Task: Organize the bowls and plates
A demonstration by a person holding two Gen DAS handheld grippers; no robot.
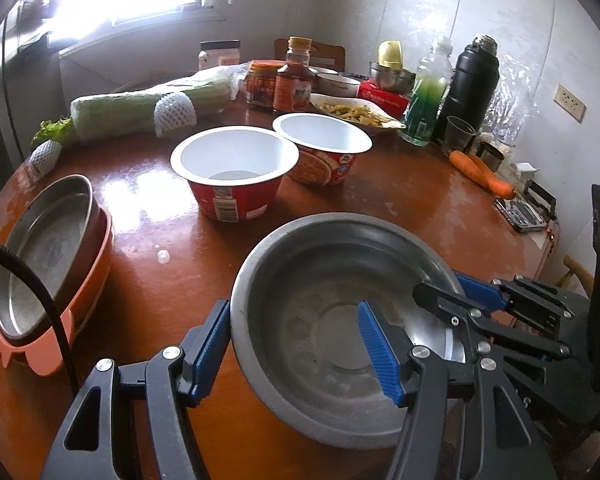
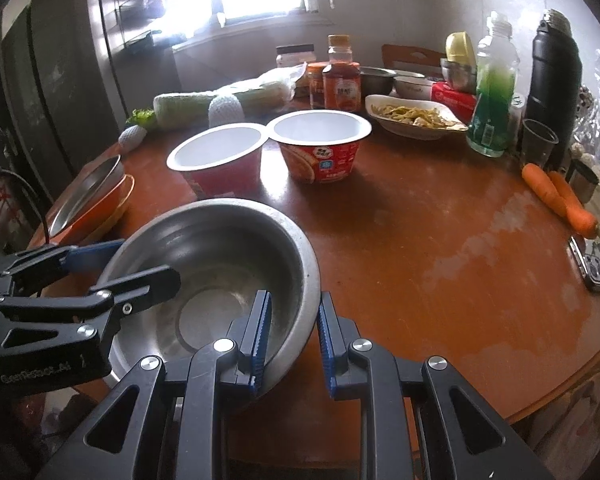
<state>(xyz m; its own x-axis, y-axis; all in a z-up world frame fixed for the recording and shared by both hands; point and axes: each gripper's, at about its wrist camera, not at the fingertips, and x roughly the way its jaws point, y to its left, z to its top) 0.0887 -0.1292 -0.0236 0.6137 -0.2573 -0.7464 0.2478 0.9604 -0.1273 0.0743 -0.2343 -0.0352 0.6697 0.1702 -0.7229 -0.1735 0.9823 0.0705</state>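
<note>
A steel bowl (image 1: 332, 320) sits at the near edge of a round brown surface (image 2: 440, 240), caught between two claws. The right claw (image 2: 290, 344) straddles the bowl's right-hand wall, one blue pad inside and one outside; its jaws are at their narrowest, and it appears to pinch the rim. The left claw (image 1: 296, 354) stands at a middling width across the opposite wall, one pad inside the bowl and the other just outside the rim, with no clear pressure on the metal. Beyond the bowl stand two empty red instant-noodle cups (image 1: 236, 172), touching at their rims, and to the left a steel plate (image 1: 44, 256) rests nested in an orange dish (image 1: 96, 280). A dish of cooked food (image 2: 414, 118), bottles and two carrots (image 2: 560, 200) crowd the far side. The likely hazards: the thin, slick rim could slip from the right claw's narrow pinch if the bowl is lifted one-sided, tipping it off the near edge, and a wide swing toward the stack could knock the light noodle cups over.
</note>
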